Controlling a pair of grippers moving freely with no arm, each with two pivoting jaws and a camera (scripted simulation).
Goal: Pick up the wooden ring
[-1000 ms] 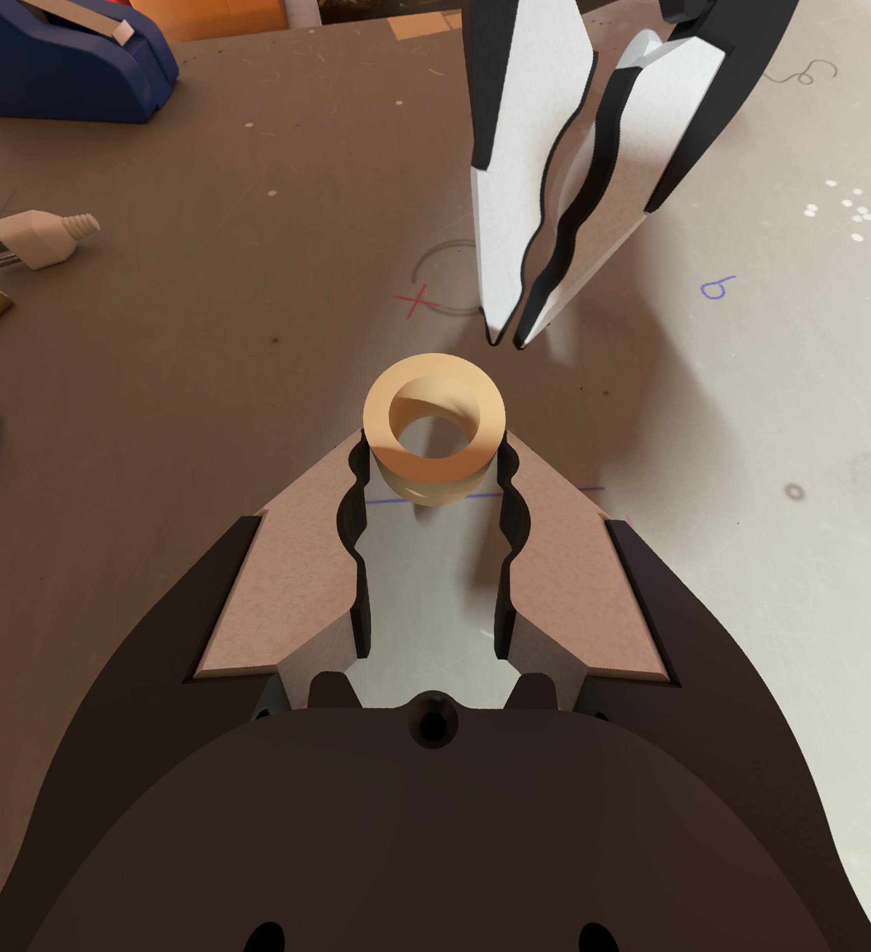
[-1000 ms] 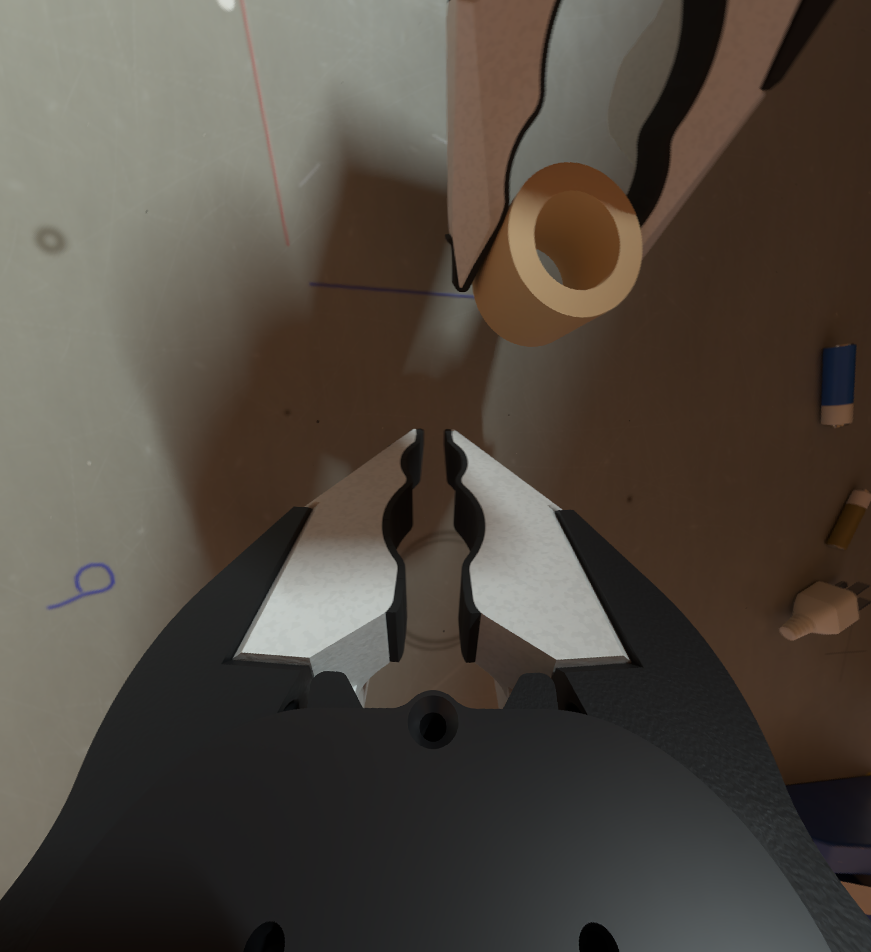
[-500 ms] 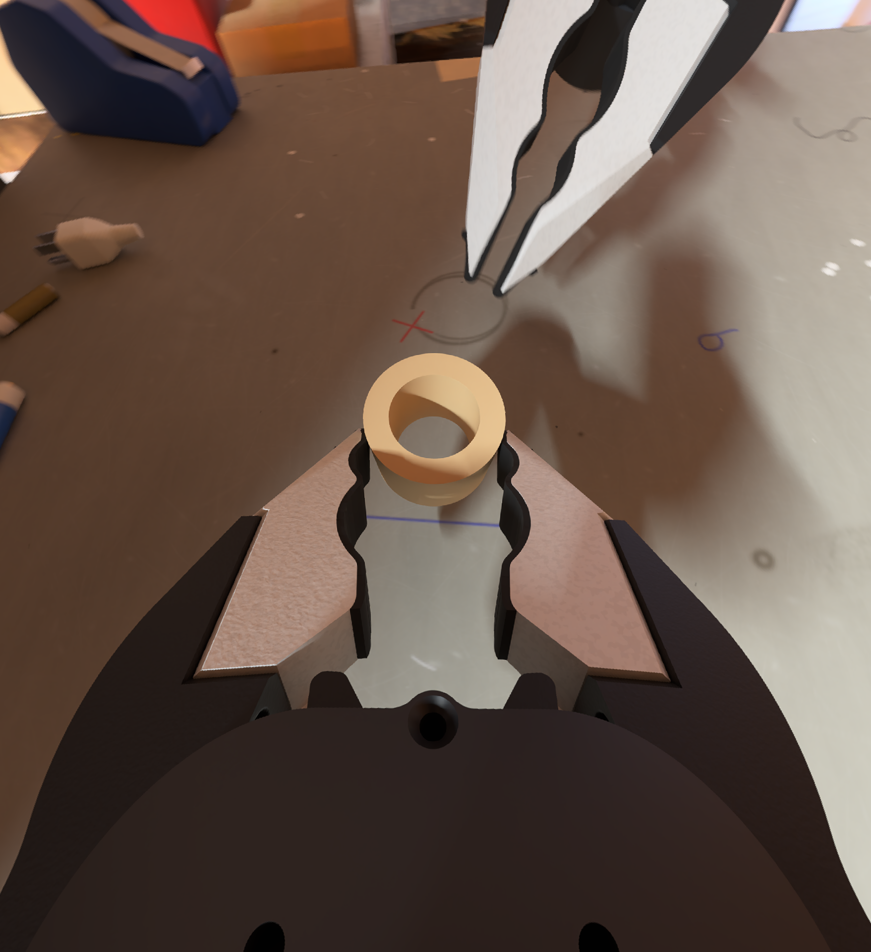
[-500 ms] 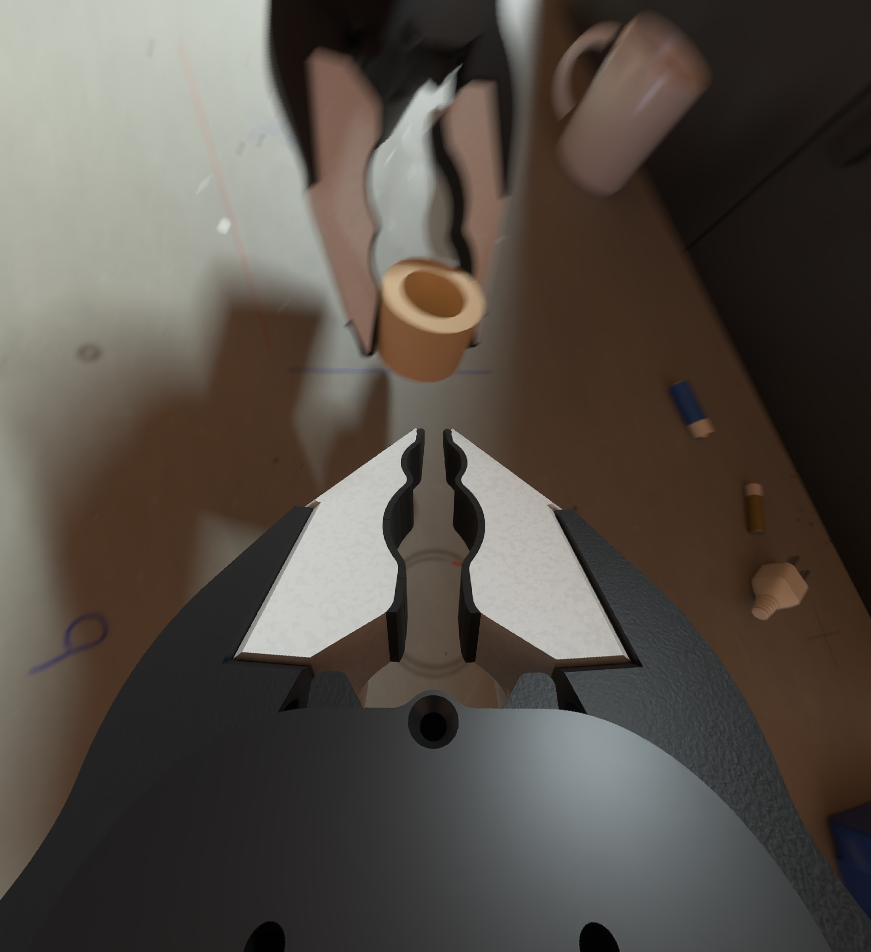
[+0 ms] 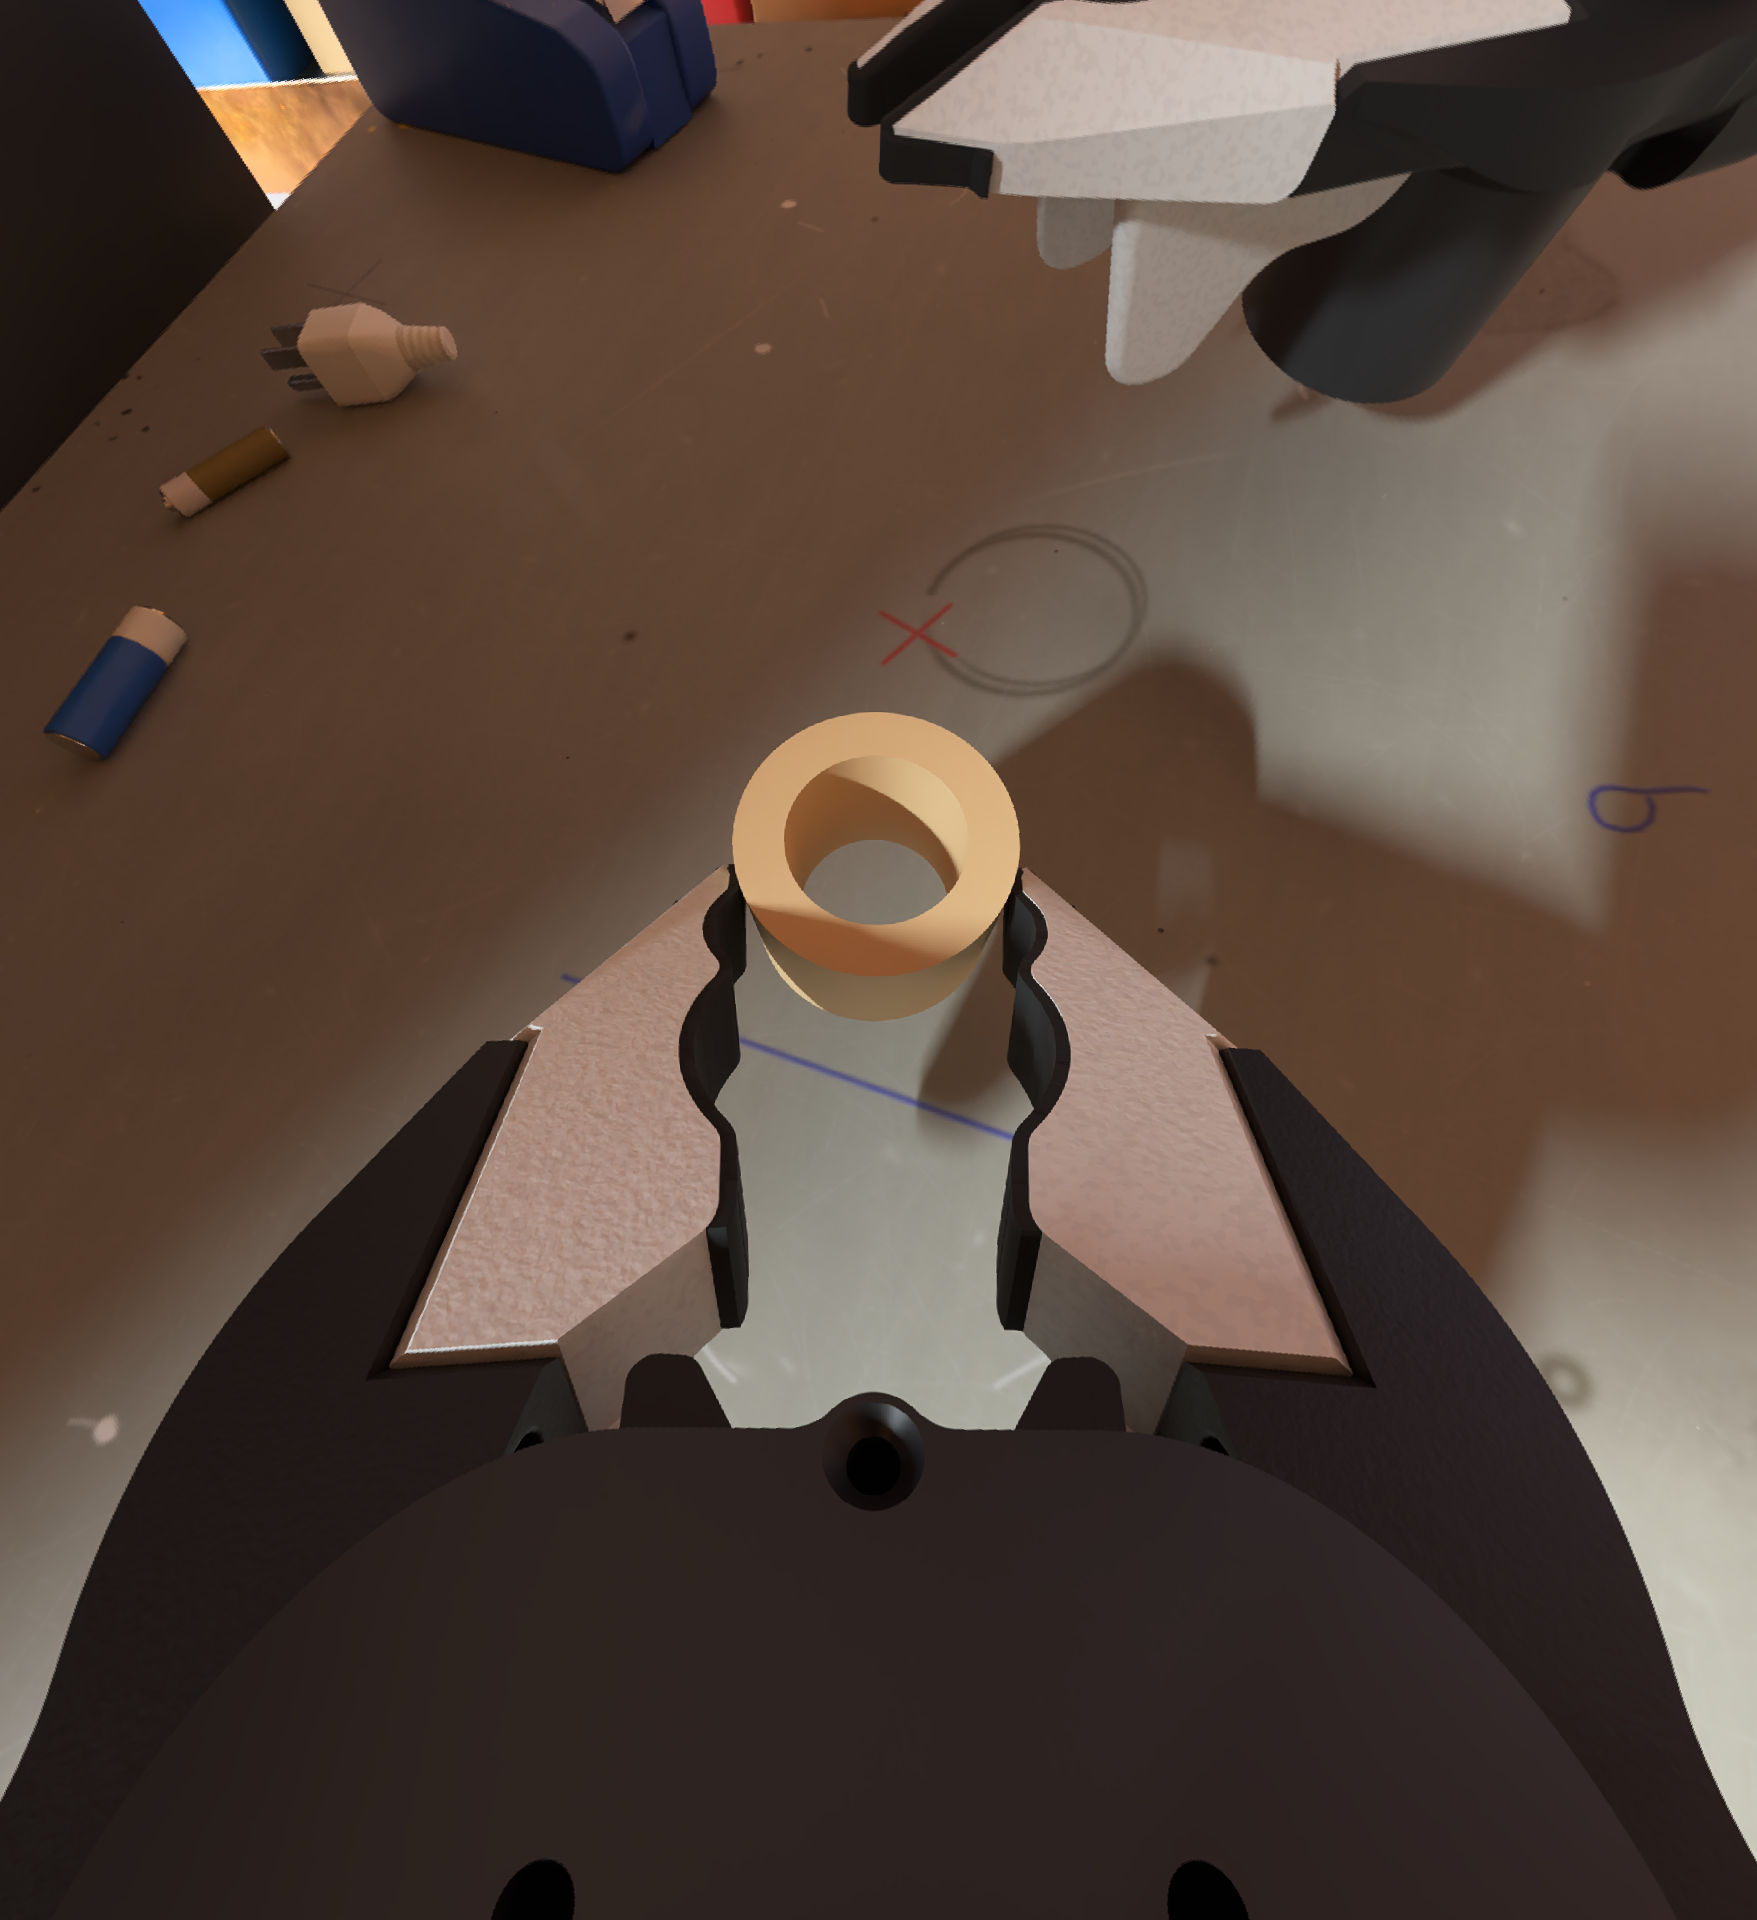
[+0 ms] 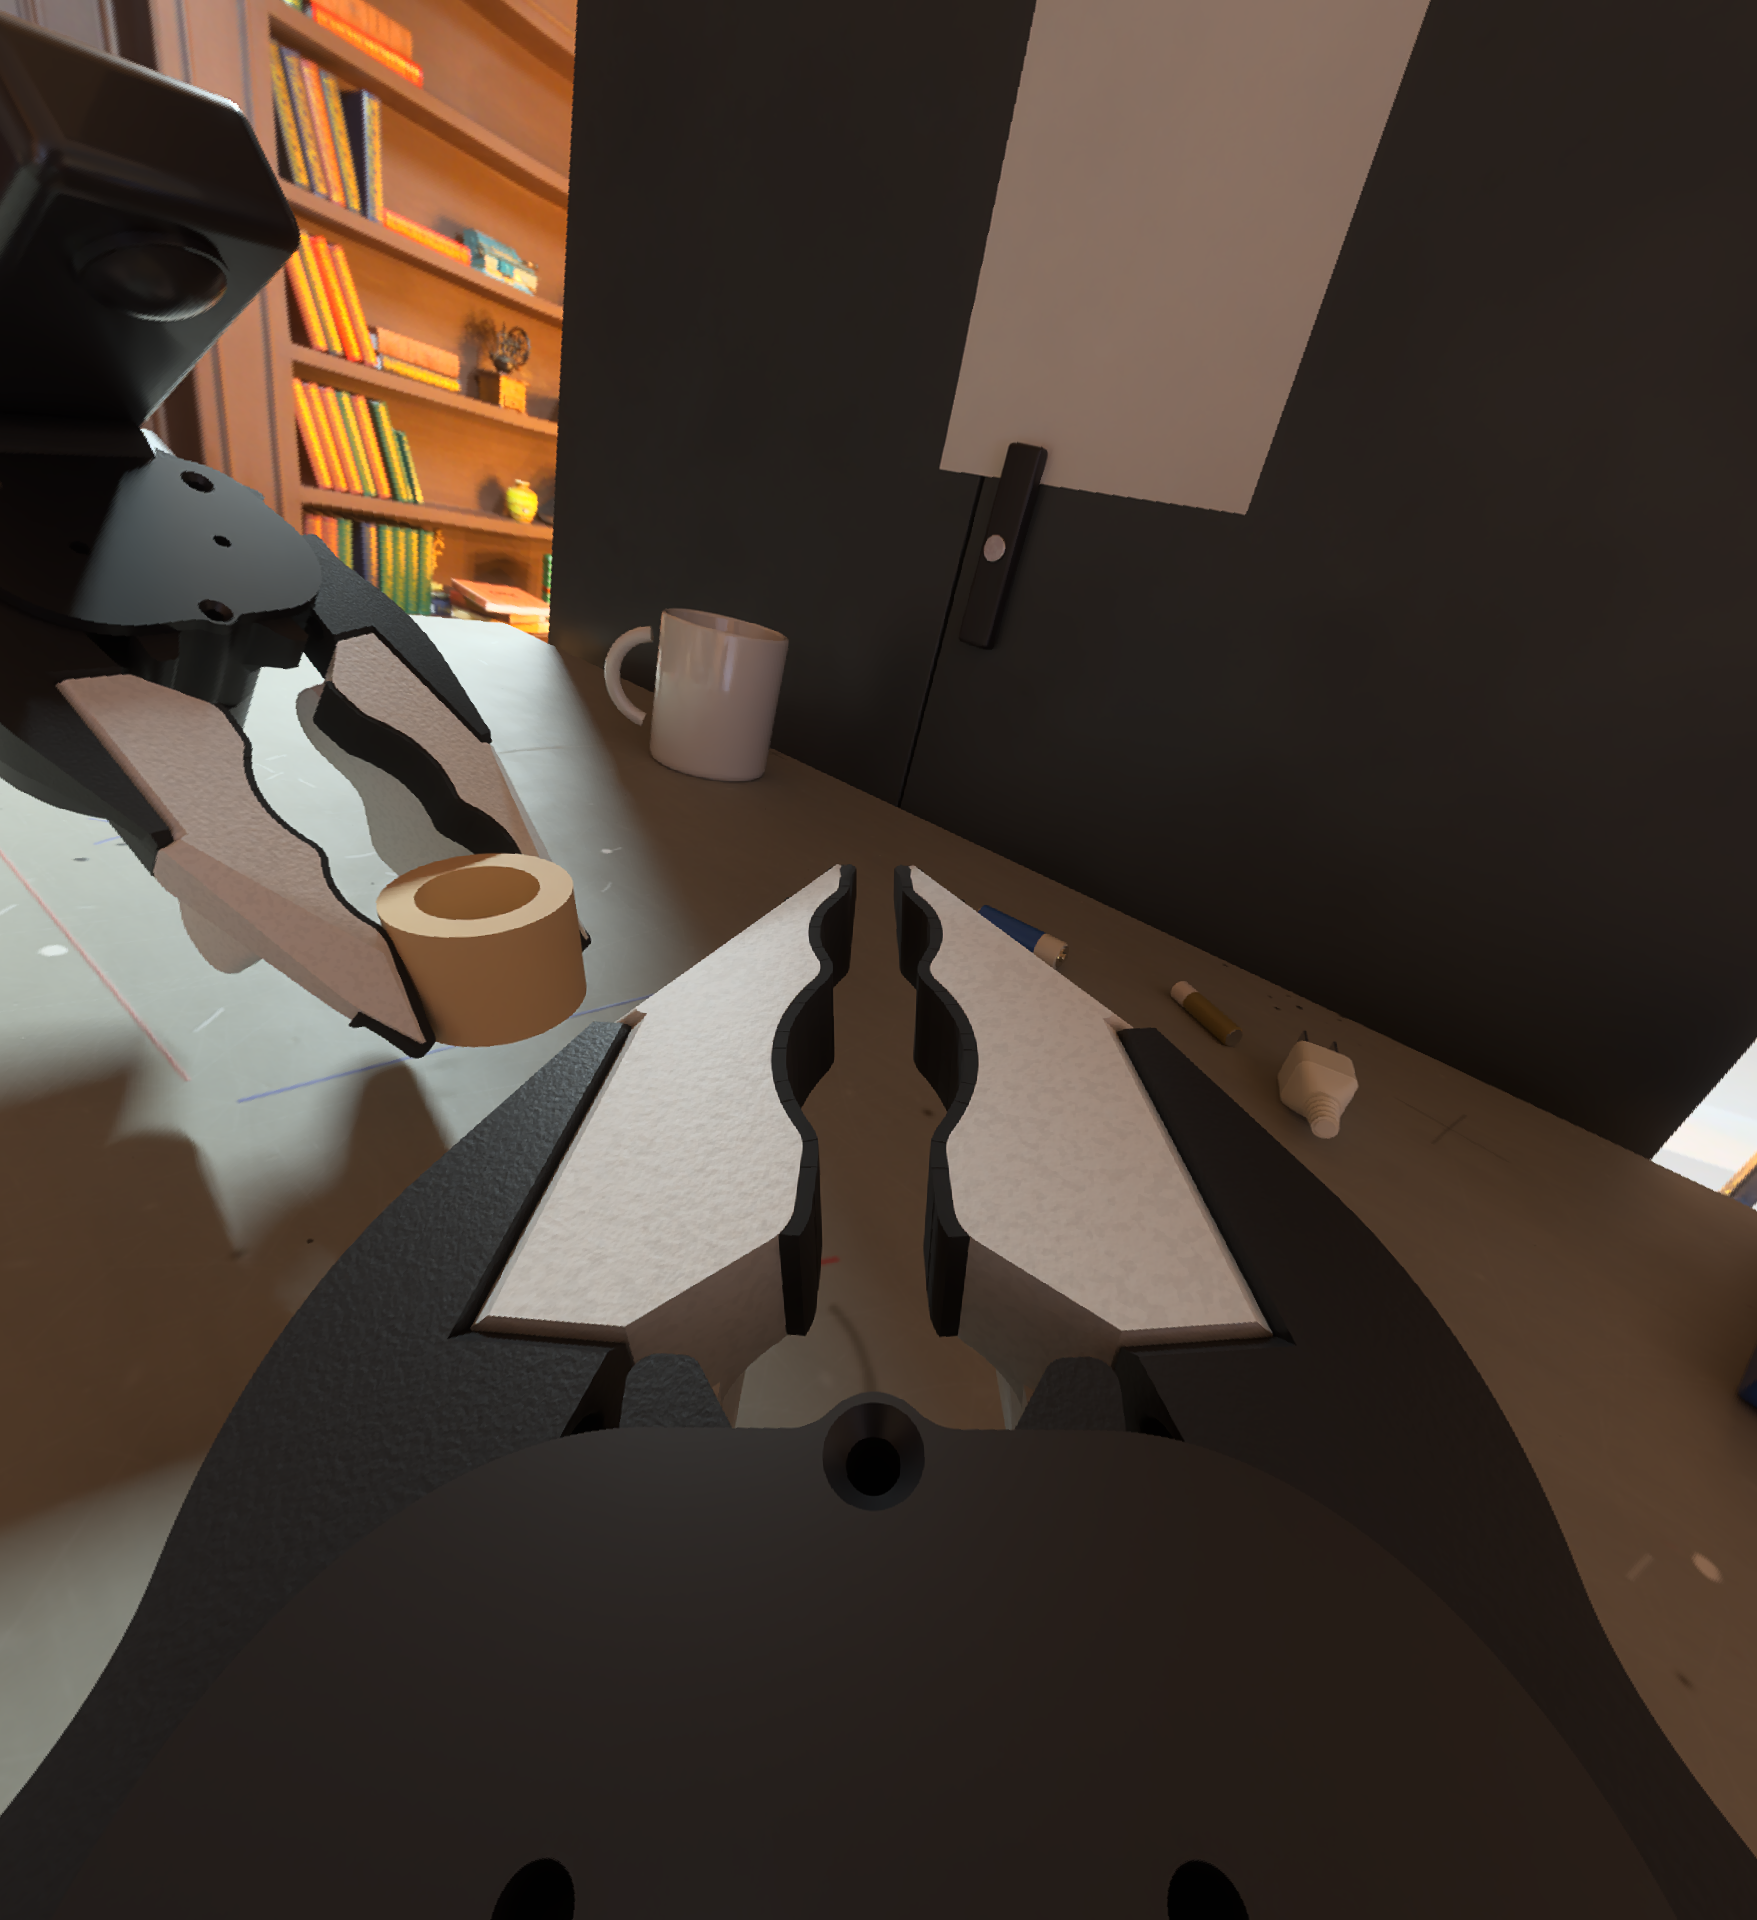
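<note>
The wooden ring [image 5: 874, 862] is a short tan tube with its hole facing up. My left gripper [image 5: 874, 894] is shut on it, one fingertip on each side, and holds it above the table [image 5: 1269, 1039]. In the right wrist view the ring [image 6: 484, 951] hangs in the left gripper [image 6: 484, 977] at the left, clear of the table. My right gripper [image 6: 874, 873] is shut with only a thin gap and holds nothing. It lies level, to the right of the ring. It also shows in the left wrist view [image 5: 874, 125] at the top right, turned sideways.
A white mug [image 6: 713, 691] stands at the table's back by a dark wall. A blue battery [image 5: 115, 681], a small brown battery [image 5: 225, 470] and a white plug [image 5: 360, 353] lie at the left. A blue tape dispenser [image 5: 541, 73] sits at the far corner.
The right gripper has swung up from pointing down at the table to level and has drawn away from the ring. The left gripper has risen with the ring in it.
</note>
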